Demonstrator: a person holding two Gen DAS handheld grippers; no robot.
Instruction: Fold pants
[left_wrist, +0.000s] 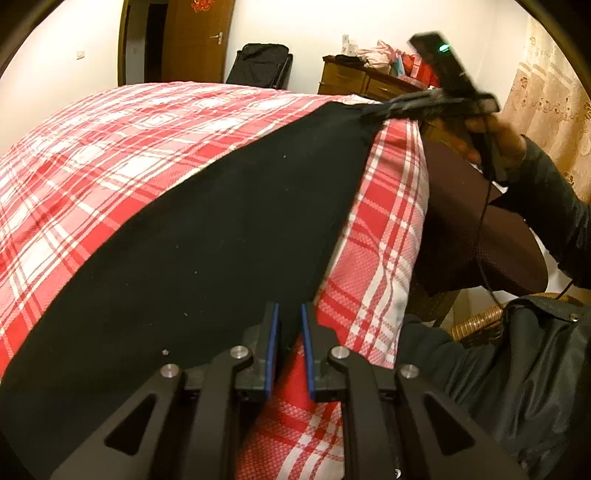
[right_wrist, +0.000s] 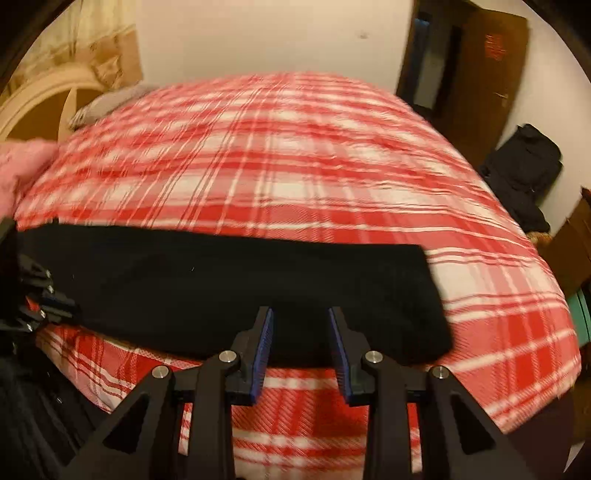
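The black pants (left_wrist: 207, 236) lie flat in a long strip along the near edge of the bed; they also show in the right wrist view (right_wrist: 229, 284). My left gripper (left_wrist: 289, 314) is open a little, its blue pads at the pants' near edge, holding nothing. My right gripper (right_wrist: 301, 317) is open over the pants' near edge, close to their right end. In the left wrist view the right gripper (left_wrist: 373, 114) sits at the pants' far end. The left gripper (right_wrist: 37, 306) shows at the left edge of the right wrist view.
The bed has a red and white plaid cover (left_wrist: 110, 147), also seen in the right wrist view (right_wrist: 295, 166). A wooden dresser (left_wrist: 362, 81) with clutter, a black bag (left_wrist: 262, 66) and a door (left_wrist: 195, 40) stand behind. A wicker chair (left_wrist: 476, 325) stands at the right.
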